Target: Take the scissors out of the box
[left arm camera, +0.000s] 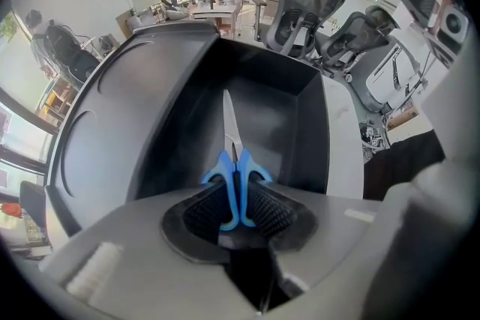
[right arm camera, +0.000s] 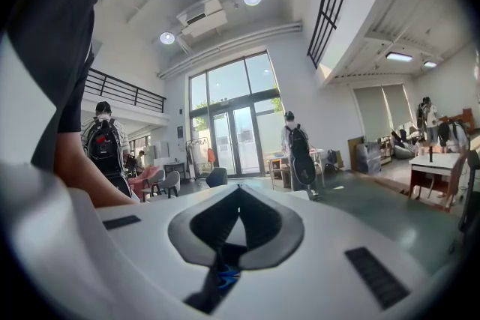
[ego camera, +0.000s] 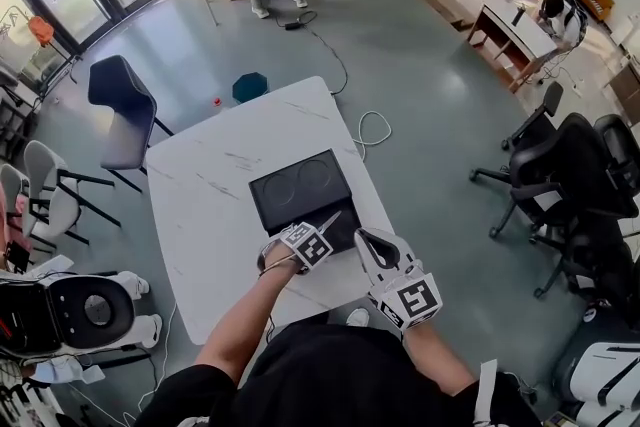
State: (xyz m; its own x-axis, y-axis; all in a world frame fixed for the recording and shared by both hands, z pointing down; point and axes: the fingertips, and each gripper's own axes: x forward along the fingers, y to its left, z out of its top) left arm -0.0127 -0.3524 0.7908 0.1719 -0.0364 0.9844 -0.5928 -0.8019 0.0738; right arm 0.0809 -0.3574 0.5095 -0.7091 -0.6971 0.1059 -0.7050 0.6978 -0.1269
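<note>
The blue-handled scissors [left arm camera: 237, 187] stand with their handles squeezed between the ribbed pads [left arm camera: 268, 210] of my left gripper [left arm camera: 238, 197], which is shut on them. Their silver blade [left arm camera: 229, 127] points into the black box [left arm camera: 296, 105], whose open lid [left arm camera: 112, 116] lies to the left. From the head view, my left gripper [ego camera: 316, 235] points straight down over the near end of the box [ego camera: 275, 205], and the blade tip [ego camera: 330, 219] sticks out up and to the right. My right gripper [ego camera: 366, 239] hovers just right of the box, shut and empty, its tips meeting [right arm camera: 238, 189].
The box lies on a white marble table [ego camera: 210, 215]. A dark chair [ego camera: 125, 105] stands at its far left corner and black office chairs [ego camera: 575, 175] to the right. A white cable [ego camera: 372, 127] loops on the floor beyond. A person [right arm camera: 301, 150] stands far off.
</note>
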